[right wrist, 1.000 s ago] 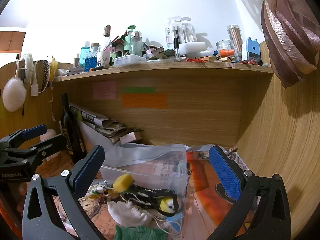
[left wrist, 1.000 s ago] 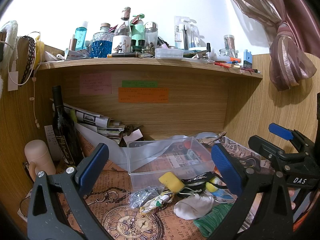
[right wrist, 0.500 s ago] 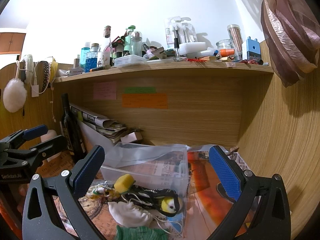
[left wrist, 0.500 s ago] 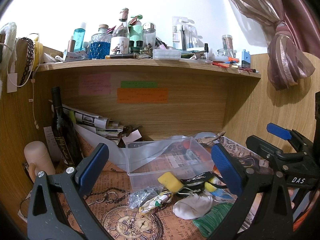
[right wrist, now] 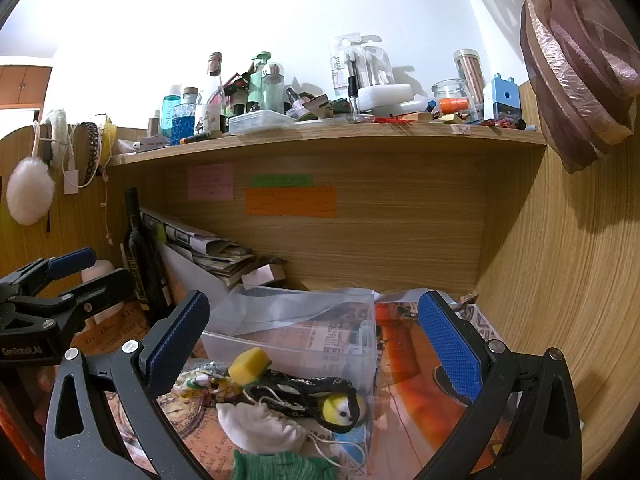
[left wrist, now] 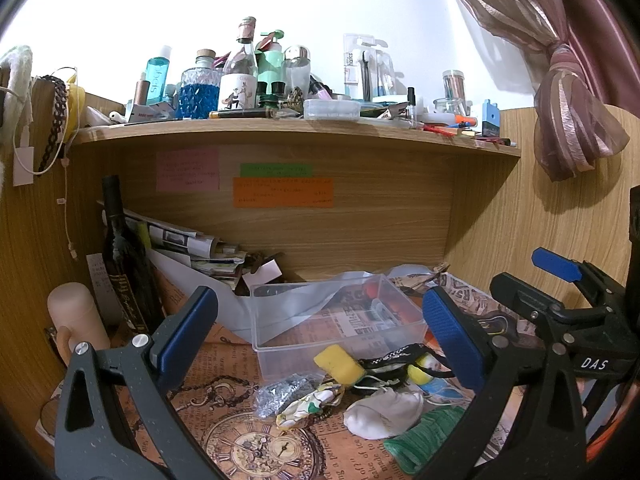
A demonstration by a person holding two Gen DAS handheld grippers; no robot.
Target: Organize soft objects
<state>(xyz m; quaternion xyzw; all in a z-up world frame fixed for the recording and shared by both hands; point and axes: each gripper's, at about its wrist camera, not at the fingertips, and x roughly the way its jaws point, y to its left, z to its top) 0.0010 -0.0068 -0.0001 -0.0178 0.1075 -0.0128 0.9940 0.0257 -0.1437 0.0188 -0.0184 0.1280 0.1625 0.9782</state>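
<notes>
A clear plastic box [left wrist: 336, 316] [right wrist: 304, 332] stands on the patterned desk mat. In front of it lies a pile of soft things: a yellow sponge [left wrist: 339, 363] [right wrist: 248, 363], a white cloth pouch [left wrist: 382, 410] [right wrist: 260, 426], a green knitted cloth [left wrist: 424, 438] [right wrist: 280, 466], a crumpled patterned cloth [left wrist: 308, 402], a silver scrunchie [left wrist: 282, 394], a black strap [left wrist: 394, 360] and a yellow ball [right wrist: 340, 410]. My left gripper [left wrist: 318, 342] is open and empty above the pile. My right gripper [right wrist: 312, 344] is open and empty, just right of it.
A dark wine bottle [left wrist: 122, 256], a beige cup [left wrist: 76, 322] and stacked papers [left wrist: 192, 248] stand at the back left. A wooden shelf [left wrist: 280, 128] crowded with bottles hangs overhead. A wooden side wall [right wrist: 560, 280] closes the right.
Both views have drifted very slightly; the objects have not moved and both grippers stay open.
</notes>
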